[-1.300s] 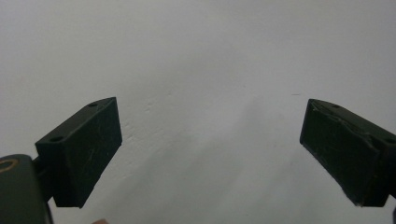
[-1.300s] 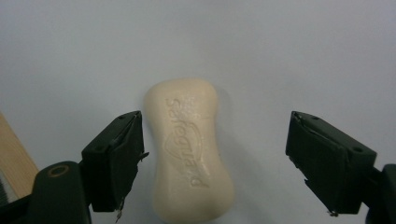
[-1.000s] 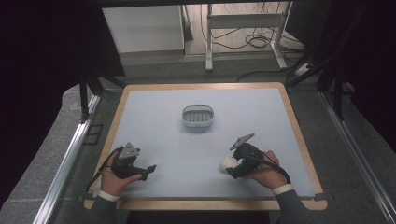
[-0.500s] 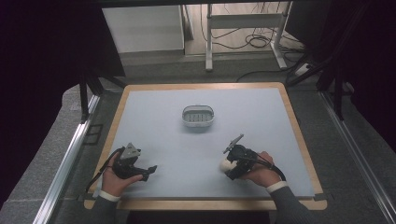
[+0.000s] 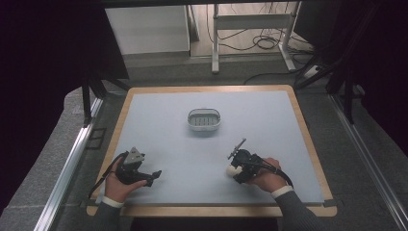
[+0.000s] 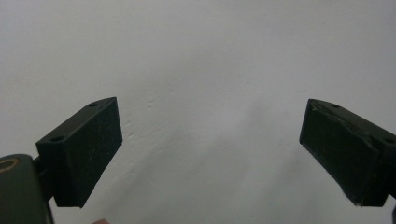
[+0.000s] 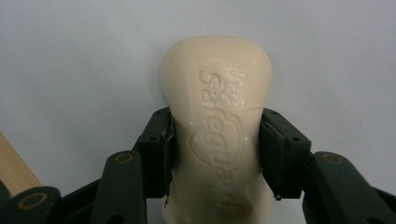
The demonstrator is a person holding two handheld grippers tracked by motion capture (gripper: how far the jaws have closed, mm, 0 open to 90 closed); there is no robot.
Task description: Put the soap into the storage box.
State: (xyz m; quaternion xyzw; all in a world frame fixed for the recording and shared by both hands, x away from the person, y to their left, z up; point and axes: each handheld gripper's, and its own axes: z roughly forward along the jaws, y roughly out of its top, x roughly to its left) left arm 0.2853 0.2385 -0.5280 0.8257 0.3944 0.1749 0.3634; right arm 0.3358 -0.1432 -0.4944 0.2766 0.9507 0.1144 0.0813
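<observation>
A pale blue-grey table (image 5: 288, 125) with a light wooden rim stands on grey speckled floor (image 5: 43, 178). Beyond its far edge a white cabinet (image 5: 146, 30) and a white metal frame (image 5: 250, 21) stand over tangled black cables (image 5: 264, 42). Both sides lie in darkness.

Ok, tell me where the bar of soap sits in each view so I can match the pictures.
High view: bar of soap low and right of centre, at the tip of the right tool.
Right gripper view: centre, upright, clamped between both jaws.
Left gripper view: not in it.
Shared landmark: the pale grey table mat.
</observation>
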